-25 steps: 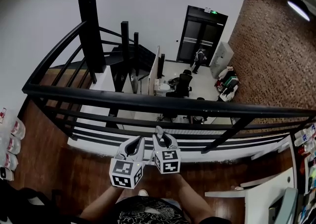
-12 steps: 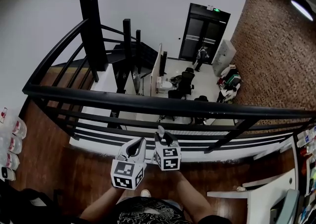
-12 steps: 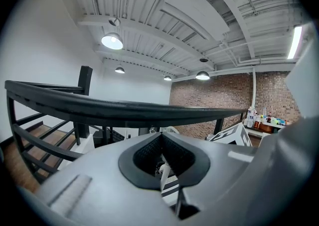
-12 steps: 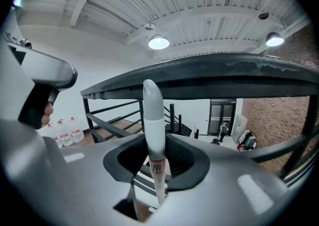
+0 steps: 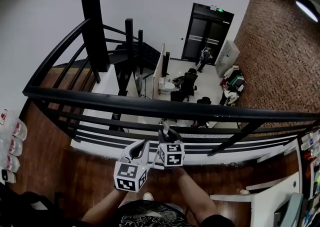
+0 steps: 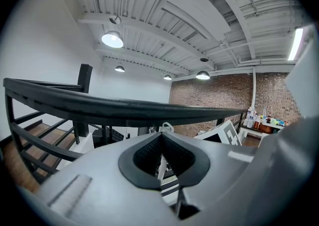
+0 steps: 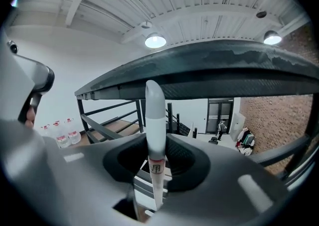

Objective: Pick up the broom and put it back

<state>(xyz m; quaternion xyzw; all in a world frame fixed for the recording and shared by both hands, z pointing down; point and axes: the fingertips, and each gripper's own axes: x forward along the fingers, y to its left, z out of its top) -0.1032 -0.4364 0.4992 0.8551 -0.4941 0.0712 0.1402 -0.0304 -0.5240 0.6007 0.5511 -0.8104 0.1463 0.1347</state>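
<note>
The broom's white handle (image 7: 154,120) stands upright between the jaws of my right gripper (image 7: 155,163), which is shut on it; its rounded top reaches the underside of the black handrail (image 7: 214,70). In the head view the right gripper (image 5: 166,138) is at the railing's lower bars, and the handle's tip (image 5: 161,132) pokes out above it. The broom's head is hidden. Just left of it my left gripper (image 5: 141,146) is held with its fingertips together and nothing between them. In the left gripper view the white handle (image 6: 161,163) shows through the gap behind the jaws.
A black railing (image 5: 150,105) edges the wooden mezzanine floor (image 5: 85,176) right in front of me, with a drop to an office floor (image 5: 185,86) below. Water bottles (image 5: 12,141) stand at the left. A white table (image 5: 265,196) is at the right.
My right gripper has carried the handle a little forward toward the railing and lower. The left gripper has hardly moved.
</note>
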